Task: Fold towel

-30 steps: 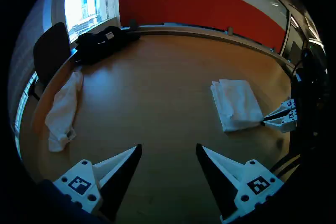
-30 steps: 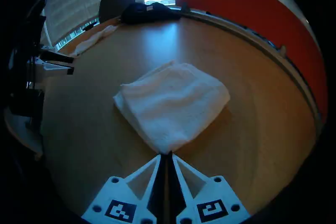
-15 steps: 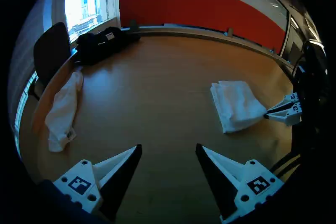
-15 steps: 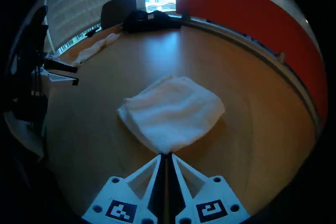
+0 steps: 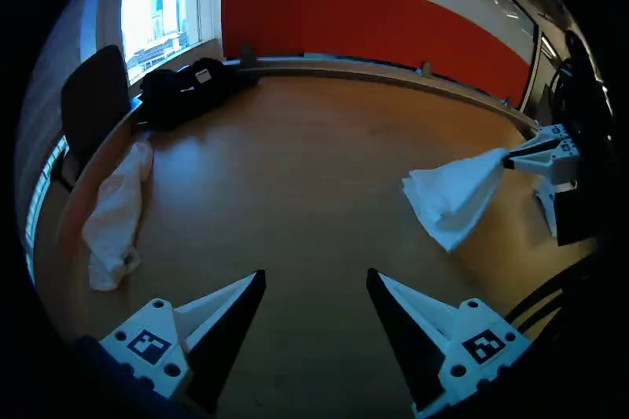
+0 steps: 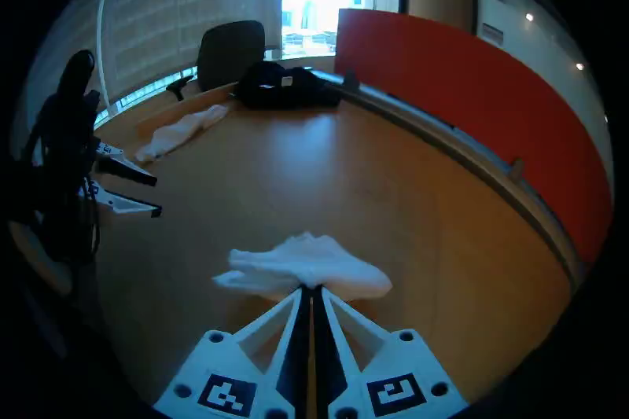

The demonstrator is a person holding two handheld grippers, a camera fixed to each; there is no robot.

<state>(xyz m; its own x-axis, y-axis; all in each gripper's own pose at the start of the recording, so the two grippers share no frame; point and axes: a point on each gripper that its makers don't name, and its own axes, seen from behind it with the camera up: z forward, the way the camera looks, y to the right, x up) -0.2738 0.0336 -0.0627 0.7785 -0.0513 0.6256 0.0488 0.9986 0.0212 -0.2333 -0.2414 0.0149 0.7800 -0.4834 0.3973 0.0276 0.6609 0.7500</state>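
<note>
The left gripper [image 5: 314,276] is spread wide, with nothing between its fingers. Far ahead to their left, a crumpled towel [image 5: 114,207] lies unfolded near the table [image 5: 314,144] edge. Ahead to their right, the folded towel [image 5: 454,195] hangs by one corner from the right gripper [image 6: 312,291], whose fingers pinch it tight. This towel's folding looks finished. It remains to be set down, and the crumpled one perhaps comes next.
</note>
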